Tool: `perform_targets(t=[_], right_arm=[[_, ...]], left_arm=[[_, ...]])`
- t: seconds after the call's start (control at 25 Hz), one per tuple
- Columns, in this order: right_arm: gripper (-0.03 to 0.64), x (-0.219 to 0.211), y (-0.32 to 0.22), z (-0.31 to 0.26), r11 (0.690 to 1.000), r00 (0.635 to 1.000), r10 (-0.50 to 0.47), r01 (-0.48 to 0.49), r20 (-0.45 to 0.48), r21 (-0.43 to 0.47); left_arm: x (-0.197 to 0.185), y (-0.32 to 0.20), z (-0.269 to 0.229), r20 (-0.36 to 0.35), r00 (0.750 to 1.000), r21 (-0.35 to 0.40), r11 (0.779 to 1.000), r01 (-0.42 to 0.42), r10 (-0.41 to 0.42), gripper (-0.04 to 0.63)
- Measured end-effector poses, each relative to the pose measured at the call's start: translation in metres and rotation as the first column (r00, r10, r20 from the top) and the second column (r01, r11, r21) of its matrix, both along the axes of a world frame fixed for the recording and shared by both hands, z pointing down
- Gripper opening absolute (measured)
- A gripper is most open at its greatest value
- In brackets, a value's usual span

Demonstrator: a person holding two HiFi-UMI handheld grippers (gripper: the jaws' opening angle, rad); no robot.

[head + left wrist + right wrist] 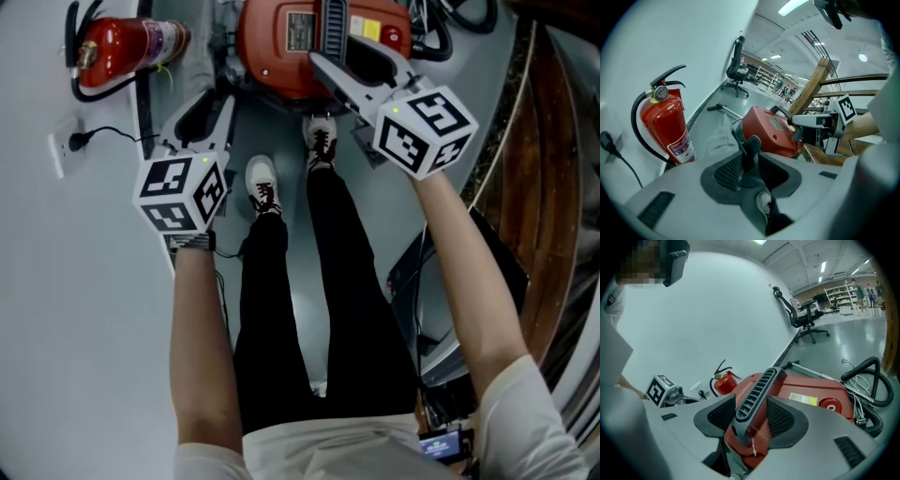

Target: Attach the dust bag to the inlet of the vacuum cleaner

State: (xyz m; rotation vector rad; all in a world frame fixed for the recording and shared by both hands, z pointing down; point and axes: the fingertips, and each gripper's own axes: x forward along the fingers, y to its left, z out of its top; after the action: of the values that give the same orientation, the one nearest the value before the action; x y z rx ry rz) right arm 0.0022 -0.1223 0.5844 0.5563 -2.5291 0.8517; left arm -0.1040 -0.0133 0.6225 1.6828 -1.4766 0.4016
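My left gripper [208,105] and right gripper [330,58] both have pale grey moulded shells. Each is capped at the rear with a white cube [181,192] printed with black square markers. I can make out a small green light [396,110] on the right one's cube, at the upper right of the head view. Inside the jaws I see dark grey pads [782,417] with a fine dimpled grid, and short dark slots [846,452] recessed into the shell. The person wears a white short-sleeved shirt [525,412], black trousers [281,319], white trainers [262,180] with dark red laces, and a dark strap [192,242] on the left wrist.
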Motion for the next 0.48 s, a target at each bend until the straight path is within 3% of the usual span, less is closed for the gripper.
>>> perform_targets(t=[0.24,0.48], right_arm=[[0.218,0.003,0.001,-0.001,0.999,1.000,-0.004,0.004,-0.004,0.034],[0.216,0.011,0.009,-0.005,0.995,0.988,-0.044,0.058,-0.149,0.086]], left_arm=[[0.001,0.011,-0.004,0.030,0.998,-0.027,0.998,-0.054,0.055,0.109],[-0.005,0.018,-0.021,0.085,0.987,-0.028,0.990,-0.137,0.139,0.075]])
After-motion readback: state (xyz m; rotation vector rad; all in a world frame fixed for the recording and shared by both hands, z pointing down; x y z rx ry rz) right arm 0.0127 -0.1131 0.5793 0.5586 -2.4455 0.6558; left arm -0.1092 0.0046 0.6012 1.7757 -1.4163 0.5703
